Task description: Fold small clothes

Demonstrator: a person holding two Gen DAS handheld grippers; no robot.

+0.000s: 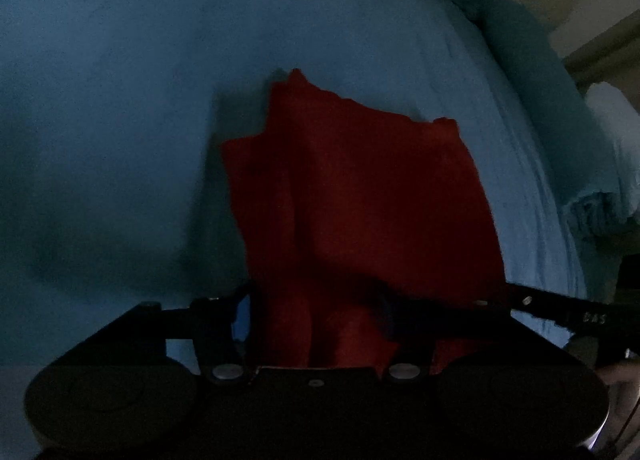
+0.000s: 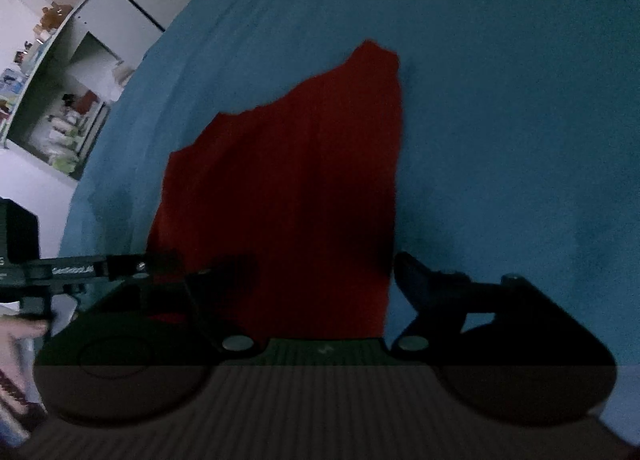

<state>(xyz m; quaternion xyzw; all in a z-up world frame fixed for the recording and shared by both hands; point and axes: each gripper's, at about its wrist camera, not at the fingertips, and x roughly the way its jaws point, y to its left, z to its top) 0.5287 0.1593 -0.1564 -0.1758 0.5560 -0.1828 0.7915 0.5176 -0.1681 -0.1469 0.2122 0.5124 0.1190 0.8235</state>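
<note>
A small red cloth (image 1: 356, 196) lies on a blue bed sheet (image 1: 120, 100), its near edge gathered up at both grippers. The left gripper (image 1: 320, 316) has its jaws spread around a bunched handful of the cloth's near edge; whether they truly pinch it, I cannot tell. The right gripper (image 2: 316, 284) stands with jaws wide apart, the cloth's near edge running between them, one jaw over the red fabric and the other on bare sheet.

This looks like the start of a fold: both near corners are being taken so the edge can be carried toward the far side. The next move calls for both jaws to close firmly, then lift together (evenly, or the fold skews).

The cloth is soft and matte, with a ragged, uneven far edge. The sheet is smooth, with faint creases.
</note>
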